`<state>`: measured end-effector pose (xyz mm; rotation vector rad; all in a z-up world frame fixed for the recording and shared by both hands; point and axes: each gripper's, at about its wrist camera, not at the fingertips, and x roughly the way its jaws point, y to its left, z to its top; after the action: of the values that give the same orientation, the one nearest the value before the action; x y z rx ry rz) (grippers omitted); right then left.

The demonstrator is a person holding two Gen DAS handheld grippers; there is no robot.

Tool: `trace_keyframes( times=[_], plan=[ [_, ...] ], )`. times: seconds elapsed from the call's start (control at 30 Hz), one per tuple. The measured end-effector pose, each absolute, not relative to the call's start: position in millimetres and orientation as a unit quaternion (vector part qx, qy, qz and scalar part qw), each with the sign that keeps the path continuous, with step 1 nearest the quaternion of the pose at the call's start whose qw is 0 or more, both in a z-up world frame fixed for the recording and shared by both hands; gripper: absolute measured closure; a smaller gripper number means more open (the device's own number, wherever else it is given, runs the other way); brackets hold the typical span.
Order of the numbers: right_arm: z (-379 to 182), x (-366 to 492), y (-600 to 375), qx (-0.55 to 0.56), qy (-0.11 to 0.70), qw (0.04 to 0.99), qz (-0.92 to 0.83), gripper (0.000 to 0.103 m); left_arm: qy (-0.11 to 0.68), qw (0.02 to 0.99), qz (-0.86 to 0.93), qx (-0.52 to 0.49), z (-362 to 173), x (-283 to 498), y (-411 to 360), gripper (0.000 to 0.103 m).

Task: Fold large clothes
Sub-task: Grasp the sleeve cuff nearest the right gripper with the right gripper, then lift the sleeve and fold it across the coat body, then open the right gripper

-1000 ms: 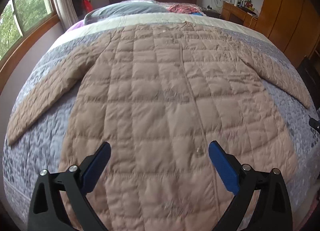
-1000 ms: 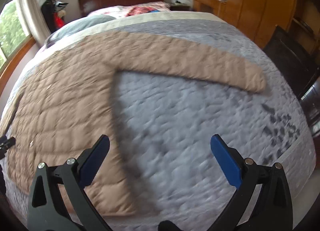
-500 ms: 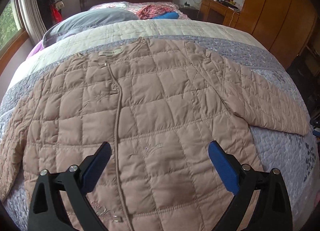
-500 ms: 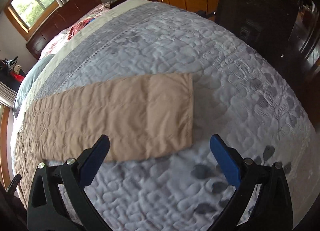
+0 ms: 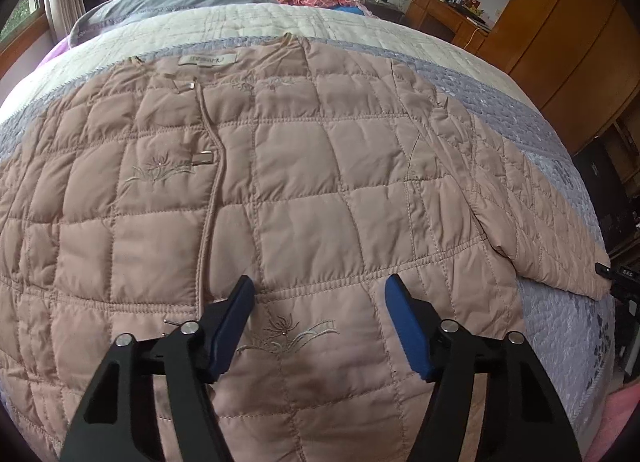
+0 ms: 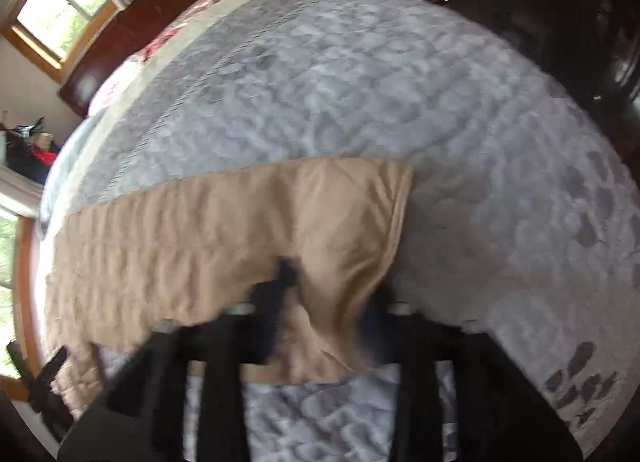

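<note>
While the tan quilted padded jacket (image 5: 304, 197) lies spread flat, front up, on the grey-lilac quilted bed cover (image 5: 560, 338), no fold is made yet and everything's left to do. Its long axis runs collar-far to hem-near you, sleeve (image 6: 224, 246) stretched sideways. Your right claw (image 6: 320, 294) is clamped on the cuff; left claw (image 5: 318, 322) is closing over the front panel, not gripping.

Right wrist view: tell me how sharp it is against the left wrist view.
Right wrist view: motion-blurred; the right claw is smeared, shut on the tan sleeve, the bedspread pattern soft. Left wrist view: crisp; jacket stitching readable between the closing left claw pads, edges bowed by fisheye, soft daylight.
</note>
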<state>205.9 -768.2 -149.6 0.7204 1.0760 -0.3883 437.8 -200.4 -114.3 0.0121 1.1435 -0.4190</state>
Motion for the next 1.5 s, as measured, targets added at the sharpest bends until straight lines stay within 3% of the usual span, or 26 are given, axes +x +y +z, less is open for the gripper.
trace_keyframes(
  times=[0.1,0.37,0.57,0.73,0.97,1.23,1.33,1.4,1.5],
  plan=[
    [-138,207,-760,0.320,0.479,0.802,-0.161,0.096,0.535,0.820,-0.203,-0.004,-114,438,-194,0.044],
    [-149,200,-762,0.337,0.486,0.780,-0.206,0.098,0.534,0.818,-0.213,-0.016,-120,438,-176,0.045],
    [-69,207,-707,0.338,0.406,0.842,-0.106,0.098,0.522,0.825,-0.215,-0.024,-103,432,-162,0.045],
    [-24,262,-611,0.253,0.418,0.872,-0.028,0.098,0.510,0.837,-0.200,-0.023,-91,433,-140,0.045],
    [-30,343,-472,0.169,0.460,0.870,0.062,0.098,0.509,0.845,-0.163,-0.025,-91,442,-104,0.045],
    [-77,398,-400,0.144,0.503,0.847,0.099,0.098,0.510,0.847,-0.147,-0.023,-96,448,-81,0.045],
    [-96,406,-388,0.145,0.521,0.833,0.116,0.090,0.513,0.845,-0.150,-0.028,-99,450,-81,0.045],
    [-100,406,-384,0.160,0.525,0.825,0.137,0.077,0.516,0.841,-0.158,-0.032,-101,449,-83,0.044],
    [-90,392,-390,0.180,0.510,0.821,0.183,0.066,0.521,0.833,-0.181,-0.043,-100,447,-90,0.043]
  ],
)
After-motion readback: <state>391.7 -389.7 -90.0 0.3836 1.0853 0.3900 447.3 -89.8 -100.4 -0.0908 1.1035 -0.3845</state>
